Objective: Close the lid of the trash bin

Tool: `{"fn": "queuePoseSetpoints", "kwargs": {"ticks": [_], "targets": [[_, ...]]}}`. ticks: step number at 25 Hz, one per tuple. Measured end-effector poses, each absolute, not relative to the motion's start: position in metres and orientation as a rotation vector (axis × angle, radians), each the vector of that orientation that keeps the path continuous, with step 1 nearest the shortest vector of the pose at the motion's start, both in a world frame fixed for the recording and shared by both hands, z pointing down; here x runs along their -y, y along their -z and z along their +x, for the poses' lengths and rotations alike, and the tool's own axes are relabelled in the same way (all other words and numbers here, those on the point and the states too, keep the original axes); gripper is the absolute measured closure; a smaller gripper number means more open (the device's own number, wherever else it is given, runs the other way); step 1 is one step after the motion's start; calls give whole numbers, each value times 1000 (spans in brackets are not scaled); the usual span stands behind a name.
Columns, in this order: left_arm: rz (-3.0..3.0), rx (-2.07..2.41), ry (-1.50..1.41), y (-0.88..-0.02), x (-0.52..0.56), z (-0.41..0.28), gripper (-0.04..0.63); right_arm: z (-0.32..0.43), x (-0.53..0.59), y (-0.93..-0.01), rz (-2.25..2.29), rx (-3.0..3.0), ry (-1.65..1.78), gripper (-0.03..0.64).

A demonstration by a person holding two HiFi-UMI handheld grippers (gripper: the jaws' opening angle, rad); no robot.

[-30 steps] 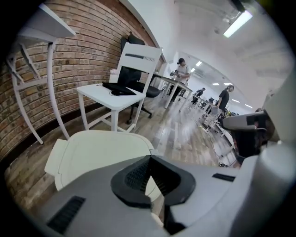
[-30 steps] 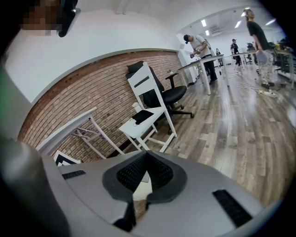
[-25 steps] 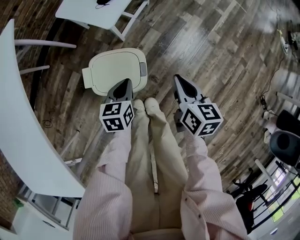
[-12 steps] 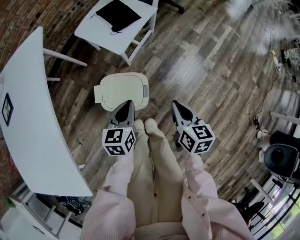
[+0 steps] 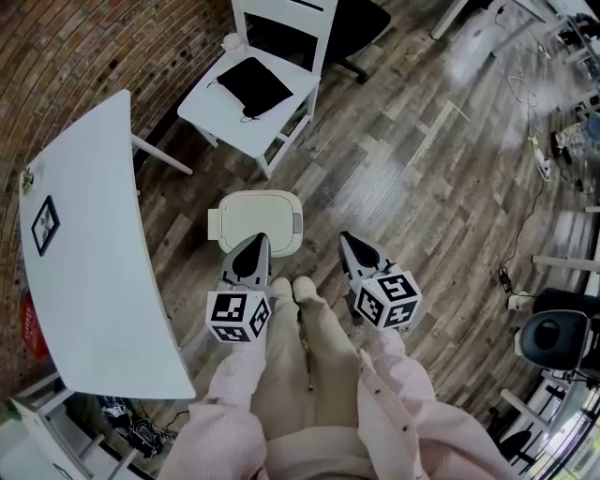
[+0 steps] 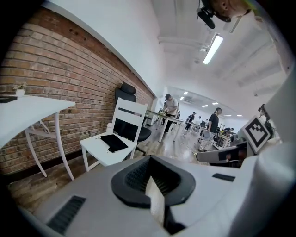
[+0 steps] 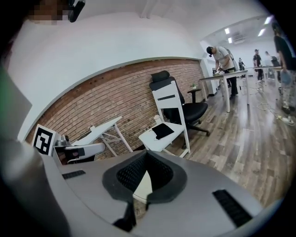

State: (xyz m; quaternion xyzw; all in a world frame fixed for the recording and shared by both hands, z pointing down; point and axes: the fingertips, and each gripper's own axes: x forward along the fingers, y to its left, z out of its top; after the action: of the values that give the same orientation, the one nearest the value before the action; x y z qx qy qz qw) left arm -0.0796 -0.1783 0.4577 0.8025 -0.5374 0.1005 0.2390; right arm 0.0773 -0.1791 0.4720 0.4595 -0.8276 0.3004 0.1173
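The cream trash bin [image 5: 253, 221] stands on the wood floor just ahead of the person's shoes, seen from above with its lid down flat. My left gripper [image 5: 253, 246] hangs high over the bin's near edge, jaws shut and empty. My right gripper [image 5: 346, 246] is level with it to the right, over bare floor, jaws also together with nothing held. In the left gripper view the left gripper [image 6: 150, 163] points out across the room, and a sliver of the cream bin [image 6: 155, 196] shows below its jaws. In the right gripper view the right gripper [image 7: 147, 160] also points across the room.
A white chair [image 5: 302, 101] holding a black pouch [image 5: 248, 84] stands beyond the bin, with a black office chair [image 5: 361, 21] behind it. A long white table [image 5: 89, 253] runs along the left by the brick wall. People work at desks far off [image 6: 172, 107].
Both grippers have risen well above the bin, and the head camera has risen too. The bin looks smaller and farther below. Its lid has stayed down.
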Motion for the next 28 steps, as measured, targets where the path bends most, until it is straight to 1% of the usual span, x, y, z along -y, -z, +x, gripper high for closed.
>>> {"fn": "queuePoseSetpoints", "kwargs": {"ticks": [19,28], "targets": [[2329,1650,-154,-326,164,-118,603,70,183,-346,1374,2638,-613,614],[2351,1787,-76,-277,172,-145,603,67,208,-294,1400,2733,-463,614]]}}
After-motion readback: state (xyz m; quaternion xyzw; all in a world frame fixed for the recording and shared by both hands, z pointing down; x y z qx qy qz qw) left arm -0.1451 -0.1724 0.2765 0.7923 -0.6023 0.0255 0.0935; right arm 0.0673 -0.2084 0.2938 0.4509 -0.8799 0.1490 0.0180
